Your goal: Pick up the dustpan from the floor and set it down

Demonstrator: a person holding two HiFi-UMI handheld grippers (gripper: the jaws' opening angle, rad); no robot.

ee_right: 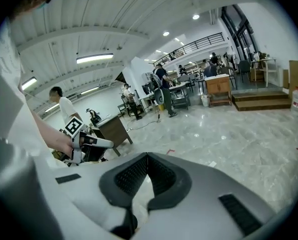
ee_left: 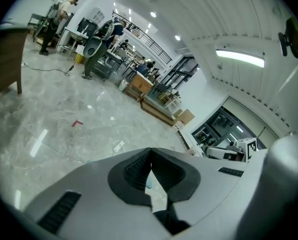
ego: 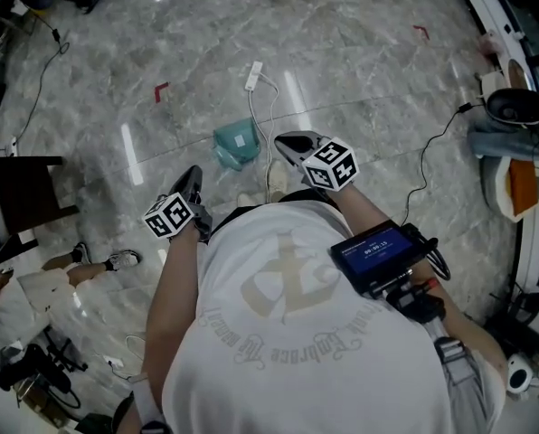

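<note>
Floor [ego: 342, 52] of glossy grey marbled tile ran through a large, bright workshop with strip lights overhead and people standing at tables along the far side. A red tape mark [ego: 161, 89] and a white power strip [ego: 254, 75] with its cable lay on it. The dustpan [ego: 236, 145], teal with a paler patch on top, lay on the floor just ahead of the person; its facing and long axis could not be told. The left tool [ee_left: 150, 156] and the right tool [ee_right: 147, 159] each had their jaws pressed together, empty.

lettering on shirt [ego: 251, 351] and screen [ego: 378, 251] is illegible.
</note>
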